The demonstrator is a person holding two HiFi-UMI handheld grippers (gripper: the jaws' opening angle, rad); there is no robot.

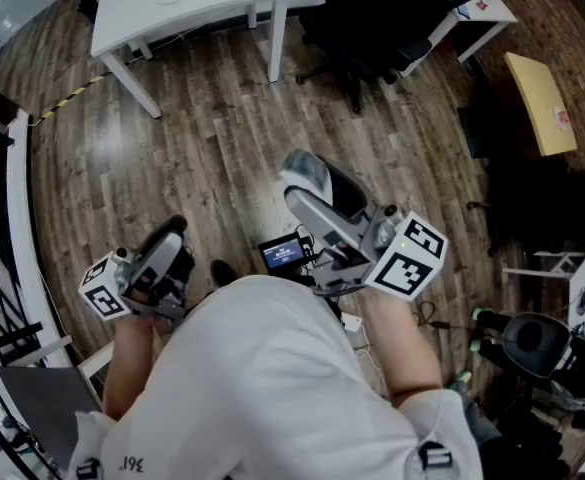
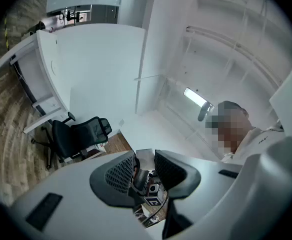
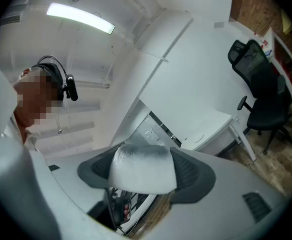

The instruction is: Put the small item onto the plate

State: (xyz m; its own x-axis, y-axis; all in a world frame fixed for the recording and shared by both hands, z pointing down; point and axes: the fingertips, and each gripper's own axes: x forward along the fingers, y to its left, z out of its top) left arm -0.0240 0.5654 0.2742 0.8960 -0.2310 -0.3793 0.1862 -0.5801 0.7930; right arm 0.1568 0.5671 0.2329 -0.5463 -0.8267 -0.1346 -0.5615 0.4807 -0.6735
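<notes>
My right gripper [image 1: 304, 186] is shut on a small white and grey rounded item [image 1: 307, 171], held out over the wooden floor. In the right gripper view the item [image 3: 142, 170] fills the gap between the two dark pads. My left gripper [image 1: 172, 231] stands lower left, open by a narrow gap. In the left gripper view its jaws [image 2: 145, 168] have nothing between them; only the other gripper's marker cube shows through the gap. A faint round shape [image 3: 201, 138] lies on the white desk [image 1: 187, 3]; whether it is the plate I cannot tell.
A black office chair [image 1: 392, 18] stands right of the desk. A yellow board [image 1: 540, 98] leans at the far right. A black railing [image 1: 2, 268] runs along the left edge. A small device with a lit screen [image 1: 282, 253] hangs in front of the person.
</notes>
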